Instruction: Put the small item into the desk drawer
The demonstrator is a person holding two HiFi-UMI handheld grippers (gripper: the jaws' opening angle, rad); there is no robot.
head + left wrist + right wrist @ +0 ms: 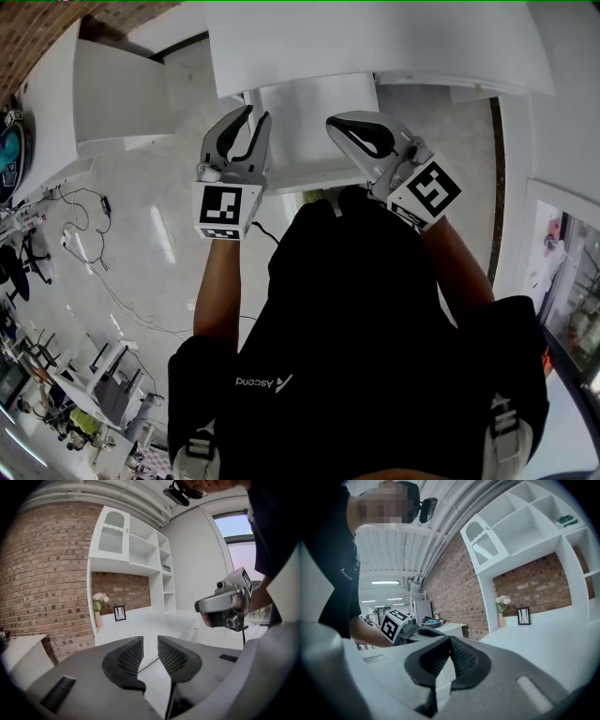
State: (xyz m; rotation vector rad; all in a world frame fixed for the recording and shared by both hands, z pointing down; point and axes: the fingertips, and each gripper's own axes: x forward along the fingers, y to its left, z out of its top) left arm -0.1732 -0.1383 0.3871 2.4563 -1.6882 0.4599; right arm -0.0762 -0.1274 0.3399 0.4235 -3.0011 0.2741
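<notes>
White table: spans the head view's top, near edge toward the person.
Drawer: looks pulled out from that near edge, between both tongs.
Left tongs: narrow gap, nothing between.
Right tongs: pads together, empty.
Small item: cannot tell where.

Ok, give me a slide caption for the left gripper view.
Left tongs open and empty, facing a white desk with a flower vase.

A plain white desk top runs back to a red brick wall. At its far end, close against the bricks, stand a slim pink vase of pale flowers and, just beside it, a small black-framed picture, both upright
</notes>
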